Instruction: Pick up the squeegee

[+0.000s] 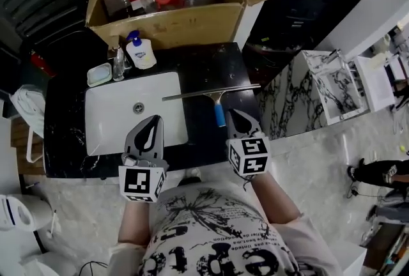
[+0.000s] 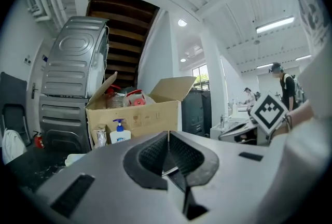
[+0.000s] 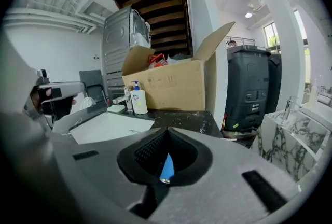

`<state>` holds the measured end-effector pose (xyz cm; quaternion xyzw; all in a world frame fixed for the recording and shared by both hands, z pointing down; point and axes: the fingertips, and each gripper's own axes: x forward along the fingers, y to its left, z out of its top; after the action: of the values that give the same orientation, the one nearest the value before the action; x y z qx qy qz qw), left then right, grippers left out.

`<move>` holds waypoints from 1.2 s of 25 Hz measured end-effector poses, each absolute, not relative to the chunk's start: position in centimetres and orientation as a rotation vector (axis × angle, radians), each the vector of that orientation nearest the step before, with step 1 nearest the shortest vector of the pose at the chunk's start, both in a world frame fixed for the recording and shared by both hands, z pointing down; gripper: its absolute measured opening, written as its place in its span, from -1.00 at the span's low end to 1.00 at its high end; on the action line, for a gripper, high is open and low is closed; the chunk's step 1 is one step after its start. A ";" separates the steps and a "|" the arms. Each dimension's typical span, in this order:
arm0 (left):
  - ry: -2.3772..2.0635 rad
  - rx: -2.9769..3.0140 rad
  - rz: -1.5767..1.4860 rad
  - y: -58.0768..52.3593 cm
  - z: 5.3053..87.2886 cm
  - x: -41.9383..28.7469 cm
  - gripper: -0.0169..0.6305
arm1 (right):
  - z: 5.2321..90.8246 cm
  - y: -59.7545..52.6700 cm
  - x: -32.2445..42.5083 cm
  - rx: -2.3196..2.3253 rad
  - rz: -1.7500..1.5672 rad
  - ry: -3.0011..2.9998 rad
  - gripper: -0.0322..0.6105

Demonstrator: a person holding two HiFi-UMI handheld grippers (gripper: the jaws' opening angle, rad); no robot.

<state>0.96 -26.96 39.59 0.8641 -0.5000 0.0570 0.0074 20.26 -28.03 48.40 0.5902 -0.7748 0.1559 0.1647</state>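
The squeegee looks light and stiff, best grabbed by its blue handle; the left gripper and right gripper are closed and empty.

— Can you read any writing here?
— Only on the T-shirt. Big black letters run across its front, and at the bottom edge of the head view the run "epte" can be made out. The rest is cut off or creased.
— And the thin line of print above that?
— Too small to tell.
— The cardboard box?
— Faint printed marks on its side wall, none legible.
— The soap bottle?
— A blue and white label, its print too small in every view.
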 end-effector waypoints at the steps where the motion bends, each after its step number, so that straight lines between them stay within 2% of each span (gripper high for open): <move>1: -1.570 2.700 0.179 -27.2 39.6 1.0 -0.91 | 49.0 -28.7 20.0 1.641 0.467 -2.207 -0.92; 6: -1.619 2.646 0.214 -28.3 39.8 0.9 -0.91 | 53.3 -30.9 18.8 1.442 0.592 -2.146 -0.88; 8: -1.637 2.618 0.214 -28.6 39.9 0.7 -0.91 | 55.1 -31.7 18.6 1.392 0.646 -2.118 -0.57; 12: -1.678 2.568 0.226 -29.1 40.3 0.4 -0.91 | 58.2 -33.5 18.9 1.346 0.718 -2.053 -0.33; 22: -1.661 2.536 0.303 -30.7 42.8 0.6 -0.91 | 62.6 -36.1 19.3 1.352 0.899 -1.910 -0.30; 30: -1.622 2.504 0.338 -31.2 43.4 0.6 -0.91 | 63.4 -36.5 19.3 1.401 0.882 -1.833 -0.38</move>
<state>0.61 -31.18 43.42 0.8319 -0.5390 0.1124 0.0693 19.30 -36.51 63.36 0.5353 -0.7008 0.3373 0.3295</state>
